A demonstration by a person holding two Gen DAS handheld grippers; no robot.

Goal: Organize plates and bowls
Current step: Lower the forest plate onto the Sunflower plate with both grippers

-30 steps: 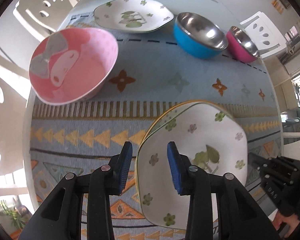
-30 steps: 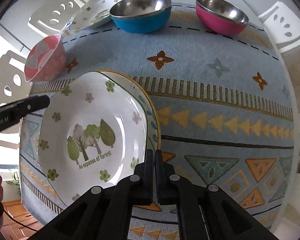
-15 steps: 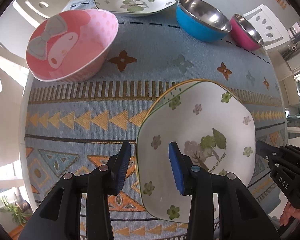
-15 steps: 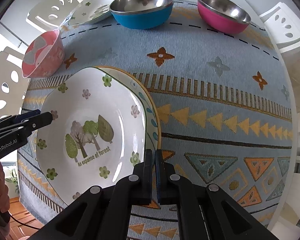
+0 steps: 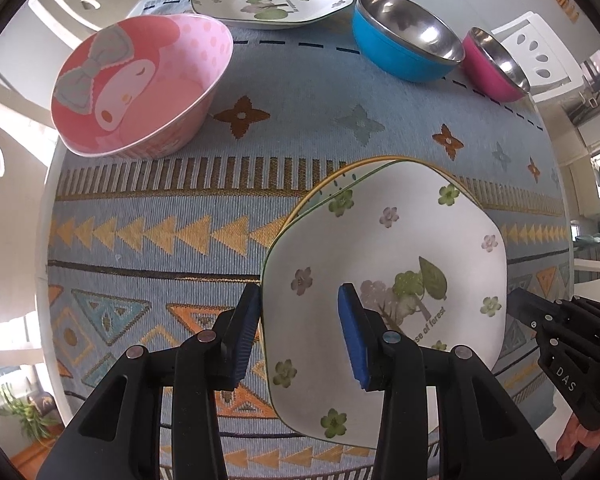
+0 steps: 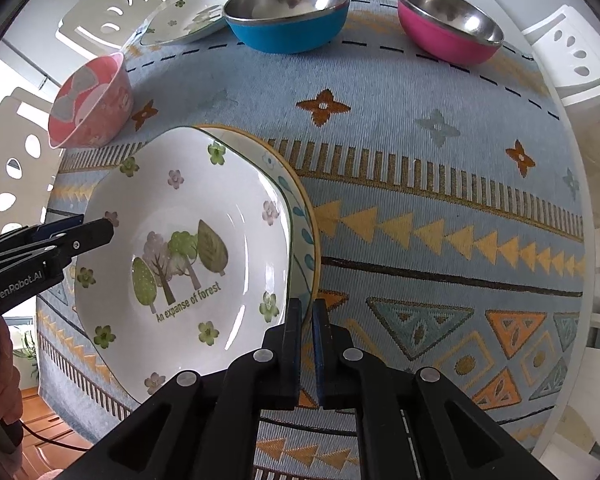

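Since the earlier frame, little has been shifted. Left tool (image 5: 298,330) is parted astride the near-left rim of the forest plate (image 5: 384,280), stacked on a yellow-rimmed plate (image 6: 300,216) on the table (image 5: 44,240); pad contact cannot be told. Right tool (image 6: 306,344) is closed, nothing visibly held.

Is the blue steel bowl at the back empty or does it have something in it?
Empty: the blue bowl's shiny steel inside shows only reflections in both wrist views, with nothing in it.

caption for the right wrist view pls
Shut right tool at the rim of a forest-print plate stacked on a yellow-rimmed plate.
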